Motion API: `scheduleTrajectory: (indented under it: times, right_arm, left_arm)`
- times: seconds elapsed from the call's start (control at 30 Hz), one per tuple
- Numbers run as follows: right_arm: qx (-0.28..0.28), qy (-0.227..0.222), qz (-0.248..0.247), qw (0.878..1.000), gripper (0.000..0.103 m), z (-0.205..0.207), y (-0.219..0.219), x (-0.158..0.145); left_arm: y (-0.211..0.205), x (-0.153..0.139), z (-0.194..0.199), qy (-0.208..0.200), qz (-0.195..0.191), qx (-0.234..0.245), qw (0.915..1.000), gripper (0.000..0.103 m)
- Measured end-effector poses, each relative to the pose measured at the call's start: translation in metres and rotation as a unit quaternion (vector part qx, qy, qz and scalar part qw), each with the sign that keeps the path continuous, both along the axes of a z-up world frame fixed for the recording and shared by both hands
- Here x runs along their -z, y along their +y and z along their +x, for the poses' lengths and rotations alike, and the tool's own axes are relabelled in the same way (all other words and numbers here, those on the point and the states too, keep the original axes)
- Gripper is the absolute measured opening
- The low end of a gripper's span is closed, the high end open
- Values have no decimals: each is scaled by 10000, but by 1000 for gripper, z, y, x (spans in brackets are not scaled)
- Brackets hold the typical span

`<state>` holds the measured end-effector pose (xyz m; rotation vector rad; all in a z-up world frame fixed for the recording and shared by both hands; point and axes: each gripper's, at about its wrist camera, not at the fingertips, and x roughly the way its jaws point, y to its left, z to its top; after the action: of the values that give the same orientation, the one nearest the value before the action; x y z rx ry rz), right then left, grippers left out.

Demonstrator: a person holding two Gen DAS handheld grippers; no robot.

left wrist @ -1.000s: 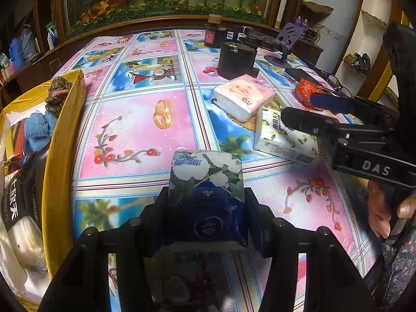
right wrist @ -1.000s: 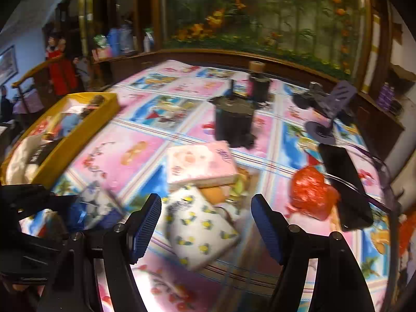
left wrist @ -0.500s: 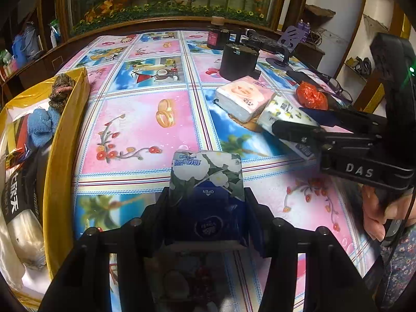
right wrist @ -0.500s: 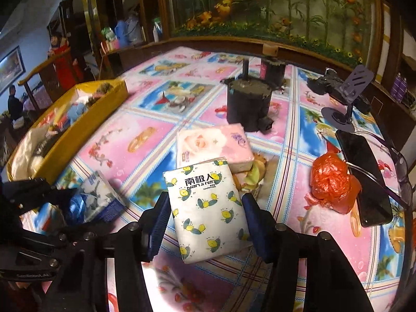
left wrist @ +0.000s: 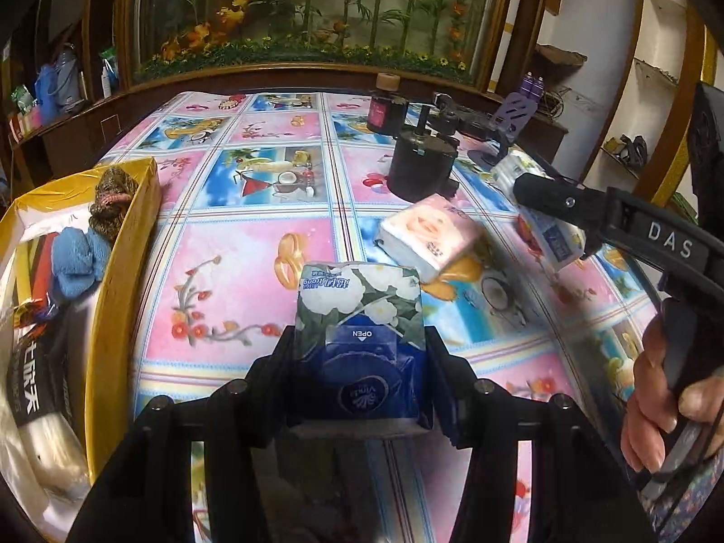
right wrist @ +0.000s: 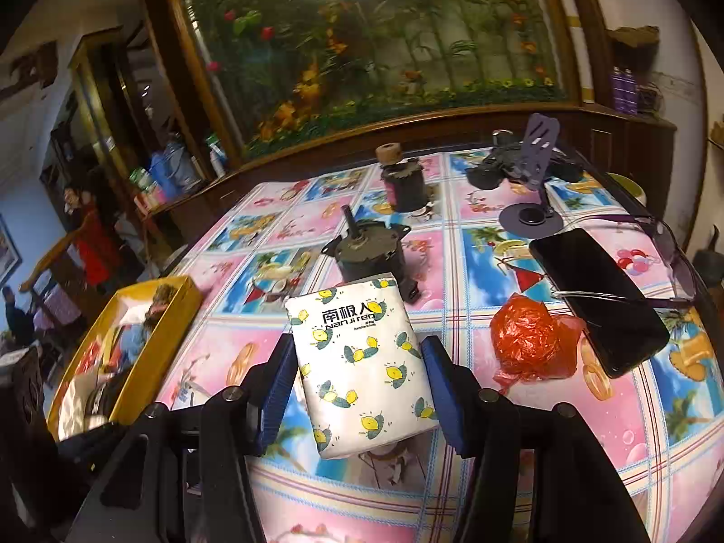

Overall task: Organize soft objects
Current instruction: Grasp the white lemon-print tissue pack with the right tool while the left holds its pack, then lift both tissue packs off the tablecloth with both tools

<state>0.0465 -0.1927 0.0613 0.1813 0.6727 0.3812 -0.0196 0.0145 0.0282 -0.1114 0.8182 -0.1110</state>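
Observation:
My left gripper (left wrist: 359,353) is shut on a blue flowered tissue pack (left wrist: 359,316) and holds it just above the table. My right gripper (right wrist: 357,371) is shut on a white tissue pack with lemon prints (right wrist: 362,362), lifted above the table; this pack also shows in the left wrist view (left wrist: 547,235), behind the right gripper's finger. A pink tissue pack (left wrist: 427,237) lies on the tablecloth ahead of the left gripper. A yellow box (left wrist: 117,280) with soft items, among them a blue cloth (left wrist: 77,262), stands at the left; it also shows in the right wrist view (right wrist: 149,344).
A black motor (left wrist: 421,167) and a dark jar (left wrist: 384,108) stand further back. A red plastic bag (right wrist: 534,339), a black phone (right wrist: 597,298), glasses (right wrist: 656,249) and a purple phone stand (right wrist: 534,181) lie at the right. A wooden-framed glass case borders the table's far edge.
My right gripper closed on the lemon-print pack and lifted it up off the table, away from the pink pack. My left gripper kept holding the blue pack and tilted up a little.

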Motion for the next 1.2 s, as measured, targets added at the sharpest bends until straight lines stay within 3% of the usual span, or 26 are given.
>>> scheduleTrajectory:
  times: [0.5,0.77,1.0,1.2]
  right_arm:
    - [1074,-303,160,9936,60,28,19,-22]
    - [719,-212,6,9972,60,34,33,-13]
    - [642,-206,99,9977,60,28,31,-13]
    - [483,-279,30,9984,60,22,38,-14]
  left_arm:
    - [8,-28,44,-845,379,-541,9942,52]
    - [11,-15,47,-658,458,-530,9954,52]
    - [14,-16,44,-696,372,-533,9955,52]
    - [12,-18,40,-804,526,-599,9936,52]
